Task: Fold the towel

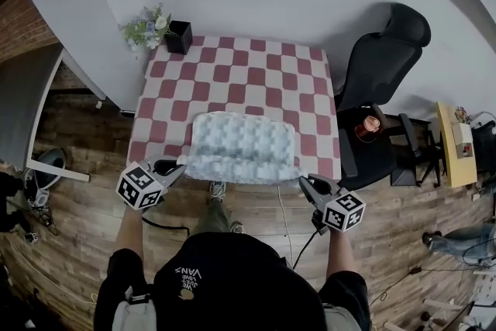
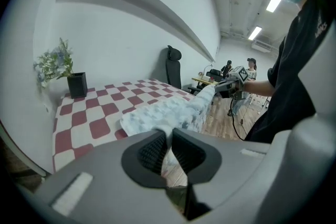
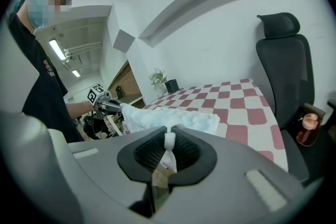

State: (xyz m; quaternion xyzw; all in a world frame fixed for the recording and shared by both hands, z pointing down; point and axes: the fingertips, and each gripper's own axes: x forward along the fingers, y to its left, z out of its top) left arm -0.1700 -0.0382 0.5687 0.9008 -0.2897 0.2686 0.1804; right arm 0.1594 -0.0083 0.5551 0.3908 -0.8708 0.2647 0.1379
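Observation:
A pale blue-white fluffy towel (image 1: 242, 145) lies on the near half of the red-and-white checked table (image 1: 240, 74), its front edge hanging over the table's near side. My left gripper (image 1: 180, 164) is shut on the towel's near left corner (image 2: 167, 140), and cloth shows pinched between its pads. On the other side, my right gripper (image 1: 303, 181) is shut on the near right corner (image 3: 169, 140). Both corners are held slightly off the table edge. In the left gripper view the towel (image 2: 168, 111) stretches across to the right gripper (image 2: 229, 83); the right gripper view shows the left gripper (image 3: 107, 106) likewise.
A black pot with flowers (image 1: 167, 31) stands at the table's far left corner. A black office chair (image 1: 384, 62) sits right of the table, with a copper cup (image 1: 370, 125) on a seat beside it. Wooden floor lies under me; a person's shoe (image 1: 218, 188) shows below the towel.

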